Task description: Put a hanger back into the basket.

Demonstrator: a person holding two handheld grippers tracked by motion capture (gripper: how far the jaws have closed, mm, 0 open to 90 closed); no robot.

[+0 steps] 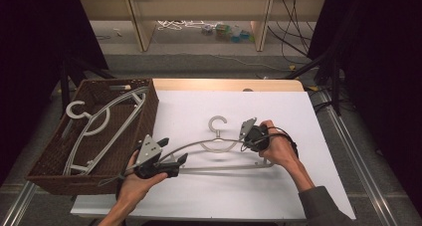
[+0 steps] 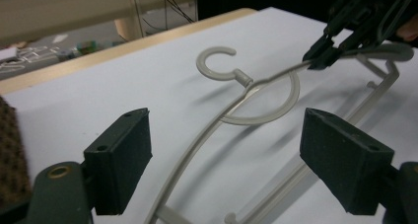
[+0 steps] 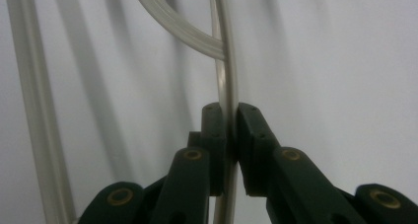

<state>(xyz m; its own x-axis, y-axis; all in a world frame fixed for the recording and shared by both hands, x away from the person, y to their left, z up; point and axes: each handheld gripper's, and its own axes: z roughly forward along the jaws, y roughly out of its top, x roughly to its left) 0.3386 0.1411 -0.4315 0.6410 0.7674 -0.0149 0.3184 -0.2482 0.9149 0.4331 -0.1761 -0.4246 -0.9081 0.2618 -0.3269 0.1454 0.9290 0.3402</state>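
While the right gripper (image 1: 247, 131) clamps its upper arm, the grey plastic coat hanger (image 1: 219, 151) lies mid-tabletop (image 1: 199, 106), long axis left-right, hook toward the far edge; the left gripper (image 1: 171, 161) straddles it, jaws wide apart.

1. Two pale grey plastic clothes hangers were there: one on the white table (image 1: 219, 149), another in the basket at the left (image 1: 102, 124).
2. One brown woven wicker basket (image 1: 52, 159).
3. One white-topped table (image 1: 199, 106).
4. Two black two-jaw grippers: left (image 1: 176, 161), right (image 1: 245, 131).
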